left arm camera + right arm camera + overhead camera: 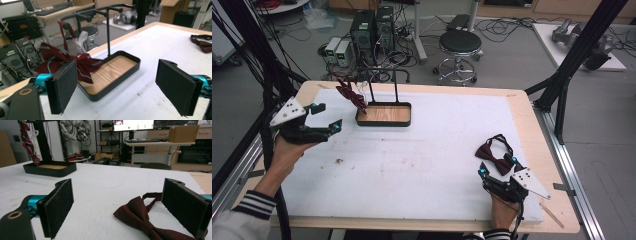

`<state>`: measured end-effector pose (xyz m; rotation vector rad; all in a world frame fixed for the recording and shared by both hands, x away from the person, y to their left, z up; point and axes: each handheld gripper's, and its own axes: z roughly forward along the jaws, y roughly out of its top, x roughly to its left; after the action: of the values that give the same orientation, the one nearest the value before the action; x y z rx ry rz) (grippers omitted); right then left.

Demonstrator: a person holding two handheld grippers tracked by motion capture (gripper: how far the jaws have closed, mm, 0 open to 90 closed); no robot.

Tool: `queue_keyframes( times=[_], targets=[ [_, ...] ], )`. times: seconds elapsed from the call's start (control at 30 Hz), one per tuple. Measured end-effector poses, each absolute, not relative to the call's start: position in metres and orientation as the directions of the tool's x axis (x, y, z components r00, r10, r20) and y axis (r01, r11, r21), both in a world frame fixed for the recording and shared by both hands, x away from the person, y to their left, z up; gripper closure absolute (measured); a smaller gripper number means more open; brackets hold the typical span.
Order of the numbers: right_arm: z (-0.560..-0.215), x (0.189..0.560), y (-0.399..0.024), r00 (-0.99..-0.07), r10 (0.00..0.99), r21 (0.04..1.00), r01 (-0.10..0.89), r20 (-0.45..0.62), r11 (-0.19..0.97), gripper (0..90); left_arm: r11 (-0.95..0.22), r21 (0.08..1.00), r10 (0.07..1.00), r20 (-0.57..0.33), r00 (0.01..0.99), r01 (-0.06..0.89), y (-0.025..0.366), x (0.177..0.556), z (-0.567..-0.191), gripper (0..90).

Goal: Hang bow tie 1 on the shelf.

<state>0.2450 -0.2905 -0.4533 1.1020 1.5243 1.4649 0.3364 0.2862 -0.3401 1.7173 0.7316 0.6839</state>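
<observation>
One dark-red bow tie (pixel 494 155) lying flat — long axis diagonal, right tool (pixel 498 169) open.

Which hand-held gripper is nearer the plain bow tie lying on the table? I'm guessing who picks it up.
Right. The right hand-held gripper sits right beside the bow tie, jaws open around its edge; the left hand-held gripper is far across the table, near the stand.

Rack tray (pixel 383 115) sits near the table's (pixel 422 165) far edge, left of middle, with one bow tie (pixel 352 95) hanging over its left end. The other bow tie (pixel 495 154) lies flat toward the near right corner, well apart from it.
</observation>
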Motion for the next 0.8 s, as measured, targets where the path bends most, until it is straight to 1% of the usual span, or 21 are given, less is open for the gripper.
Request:
queue_keyframes(
  times=[0.23, 0.33, 0.4, 0.5, 0.6, 0.8],
  targets=[
    [-0.453, 0.244, -0.290, -0.355, 0.934, 0.996, 0.084, 0.046, -0.017, 9.9, -0.112, 0.989, 0.764, 0.023, 0.644, 0.097, 0.302, 0.301, -0.381, 16.7],
    [-0.453, 0.244, -0.290, -0.356, 0.933, 0.997, 0.081, 0.046, -0.018, 9.9, -0.088, 0.991, 0.770, 0.002, 0.638, 0.103, 0.307, 0.291, -0.394, 16.3],
    [-0.454, 0.244, -0.290, -0.355, 0.934, 0.997, 0.073, 0.038, -0.012, 9.9, -0.085, 0.993, 0.779, 0.018, 0.627, 0.077, 0.309, 0.286, -0.400, 15.6],
    [-0.454, 0.244, -0.290, -0.353, 0.935, 0.997, 0.077, 0.042, -0.015, 10.0, -0.069, 0.995, 0.780, 0.009, 0.625, 0.073, 0.311, 0.278, -0.409, 15.6],
    [-0.454, 0.244, -0.290, -0.354, 0.934, 0.997, 0.075, 0.040, -0.015, 10.0, -0.067, 0.996, 0.774, 0.018, 0.633, 0.054, 0.308, 0.271, -0.418, 15.6],
    [-0.454, 0.243, -0.290, -0.356, 0.933, 0.997, 0.070, 0.039, -0.015, 9.9, -0.038, 0.999, 0.777, 0.014, 0.629, 0.025, 0.307, 0.268, -0.427, 15.6]
  ],
)
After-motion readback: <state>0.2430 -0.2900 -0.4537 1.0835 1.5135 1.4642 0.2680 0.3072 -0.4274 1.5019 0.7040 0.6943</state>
